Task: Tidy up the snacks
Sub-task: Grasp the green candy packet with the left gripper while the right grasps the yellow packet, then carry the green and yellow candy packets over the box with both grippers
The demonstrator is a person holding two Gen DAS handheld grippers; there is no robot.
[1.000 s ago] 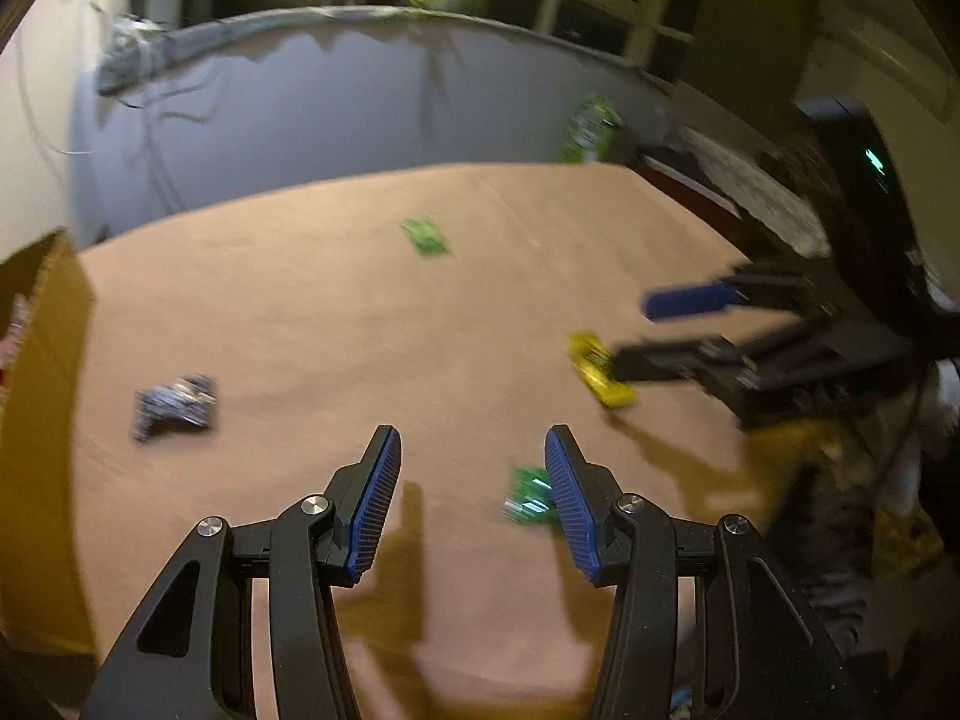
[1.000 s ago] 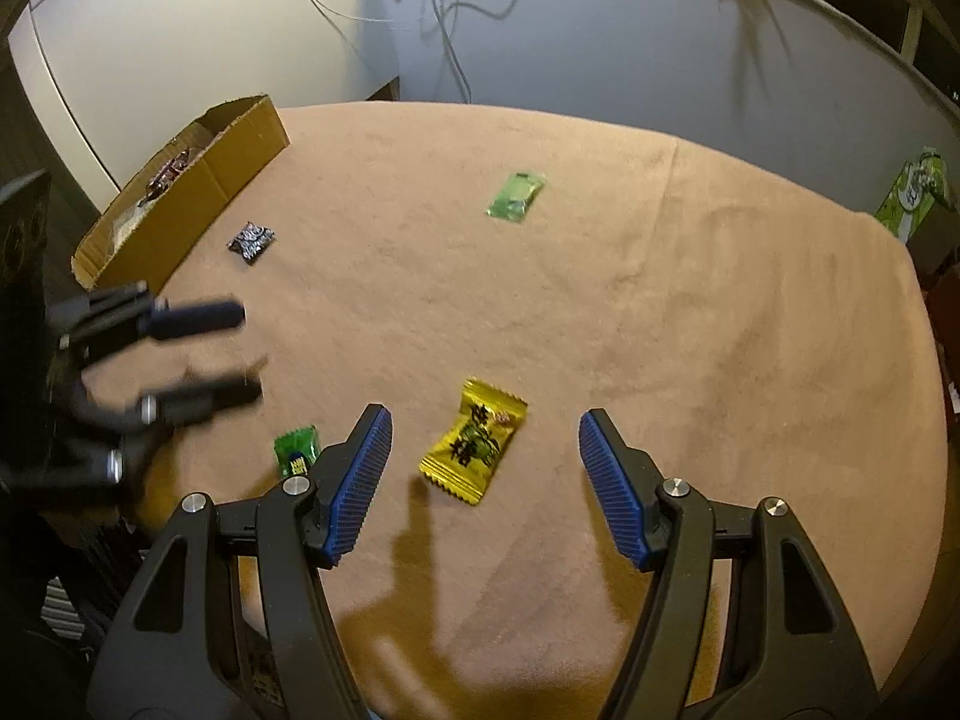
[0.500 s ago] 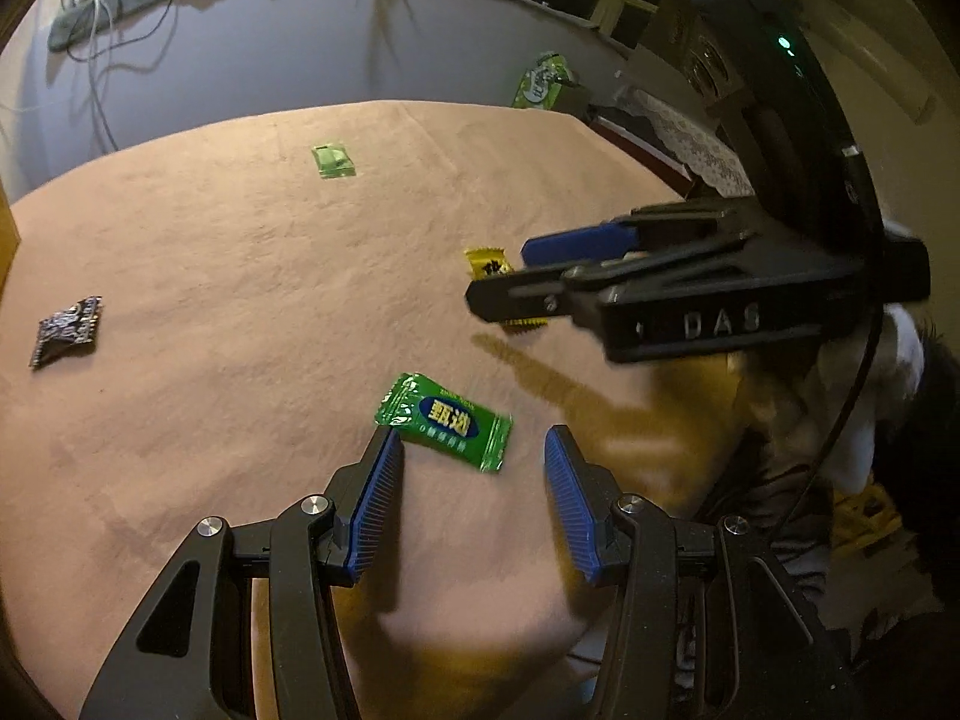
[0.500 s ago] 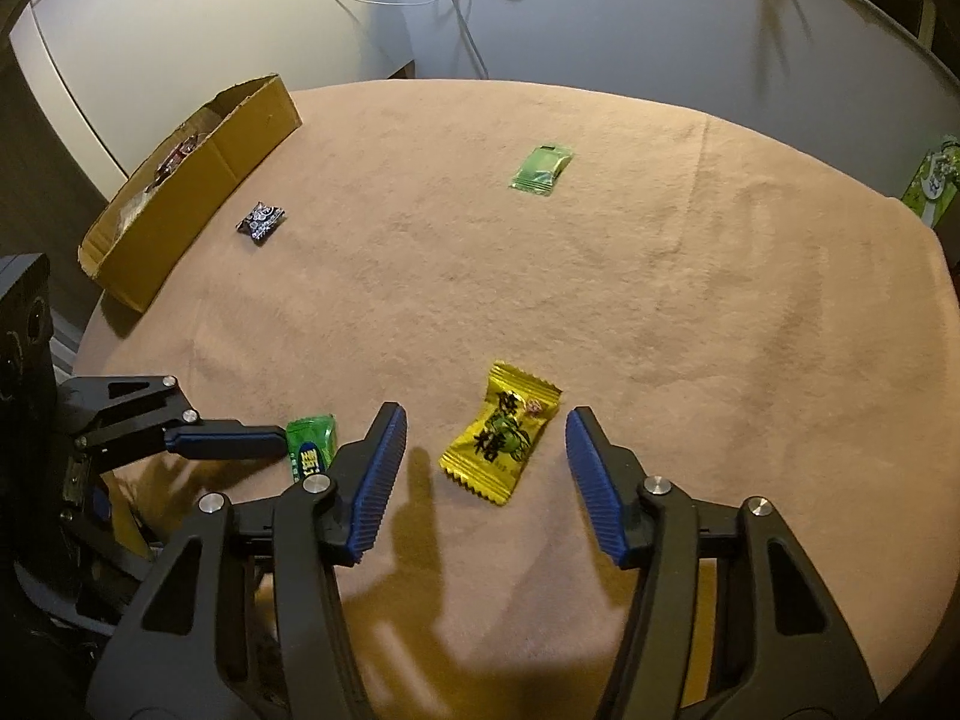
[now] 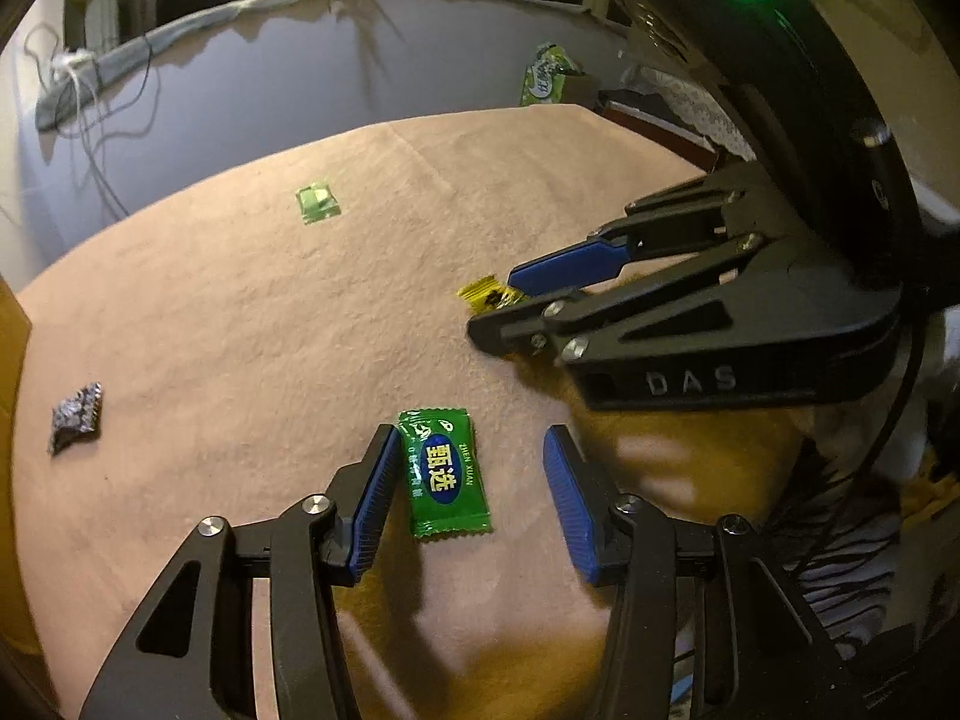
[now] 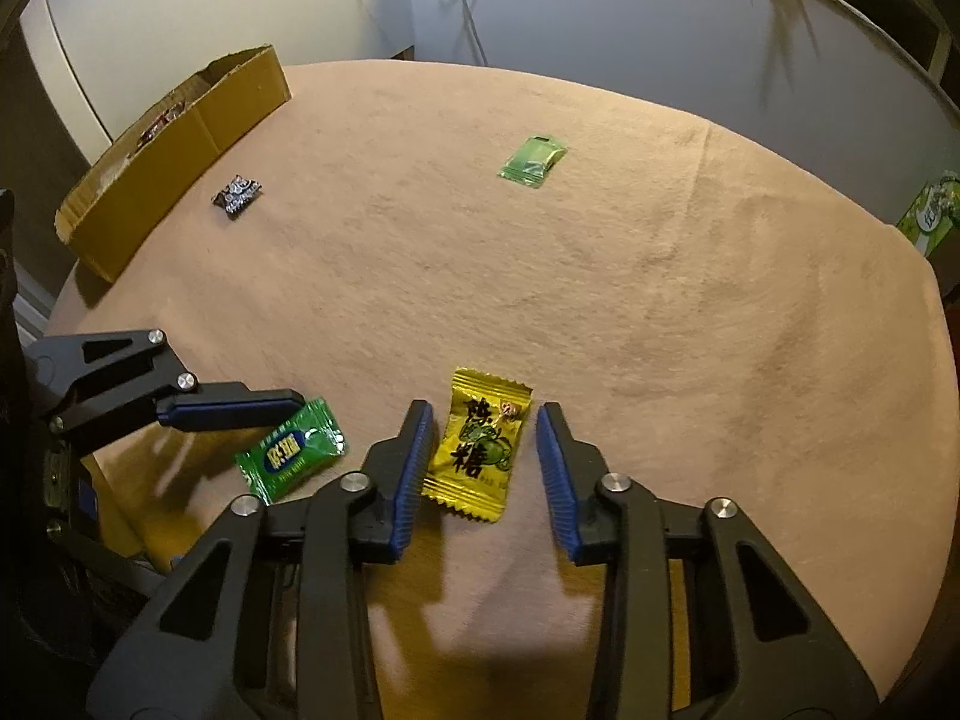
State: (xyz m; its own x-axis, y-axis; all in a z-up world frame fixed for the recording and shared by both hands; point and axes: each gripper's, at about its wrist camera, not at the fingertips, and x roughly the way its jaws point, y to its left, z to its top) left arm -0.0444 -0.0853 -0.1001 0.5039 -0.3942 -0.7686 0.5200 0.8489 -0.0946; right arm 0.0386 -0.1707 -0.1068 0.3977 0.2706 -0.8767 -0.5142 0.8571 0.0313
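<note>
Two grippers low over a brown cloth, one sweet for each, so as to grab both at once.

Far left: cardboard box at the table edge, likely home for the snacks, with some wrappers inside already; just beside it, a dark candy lying loose, not picked up yet.

Next along: left gripper, tipped down, spread around a green candy; jaws just closed in a little; sweet flat on the cloth, close to the left-side pad, far from the other; no squeeze yet.

Then: right gripper, also tipped down, standing on both sides of a yellow candy; jaws just closed in a lot; one pad right beside the wrapper, a small gap at the other; not pinching yet by the look of it.

Further back: pale green packet, alone, well apart; probably waiting for a later turn.

Far right: green bag past the table edge.
</note>
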